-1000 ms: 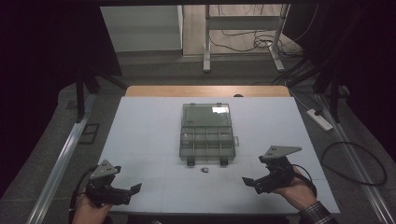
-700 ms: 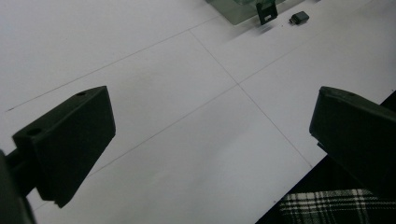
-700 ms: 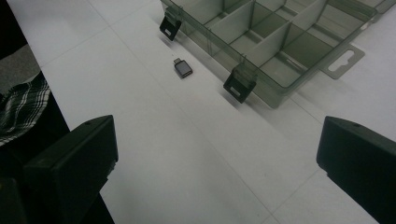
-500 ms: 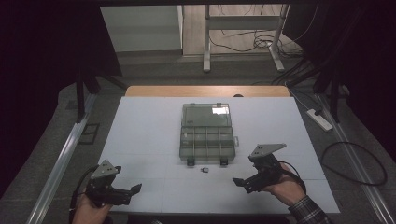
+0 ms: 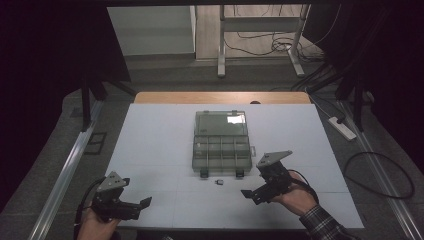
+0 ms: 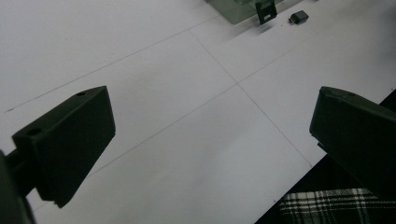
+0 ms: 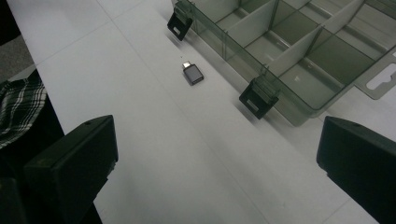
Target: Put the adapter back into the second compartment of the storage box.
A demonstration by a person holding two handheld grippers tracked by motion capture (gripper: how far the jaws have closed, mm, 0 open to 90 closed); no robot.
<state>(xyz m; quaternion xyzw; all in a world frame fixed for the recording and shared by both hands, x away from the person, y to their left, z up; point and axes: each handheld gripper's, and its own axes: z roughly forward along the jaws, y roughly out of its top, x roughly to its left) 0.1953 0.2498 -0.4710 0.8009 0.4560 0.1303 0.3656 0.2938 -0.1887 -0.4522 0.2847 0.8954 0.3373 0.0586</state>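
A clear smoke-grey organizer box (image 5: 220,162) lies open mid-table, its lid (image 5: 220,122) folded back and its compartments showing nothing inside. A small dark adapter (image 5: 218,182) rests on the white table just in front of the box, between its two black latches. My right gripper (image 5: 251,195) hovers right of the adapter, open, jaws pointing left. In the right gripper view the adapter (image 7: 193,73) lies ahead of the wide-apart jaws, beside the box wall (image 7: 224,39). My left gripper (image 5: 140,206) sits open near the front left edge; its view shows the adapter (image 6: 299,17) far off.
The white table (image 5: 150,140) has thin seam lines. Black latches (image 7: 258,97) stick out from the box front. A plaid sleeve (image 6: 327,207) shows at the table's near edge. Past the table are a power strip (image 5: 342,127) and cables on the floor.
My right gripper has moved left and slightly forward, closer to the adapter and the box front. The left gripper has stayed in place.
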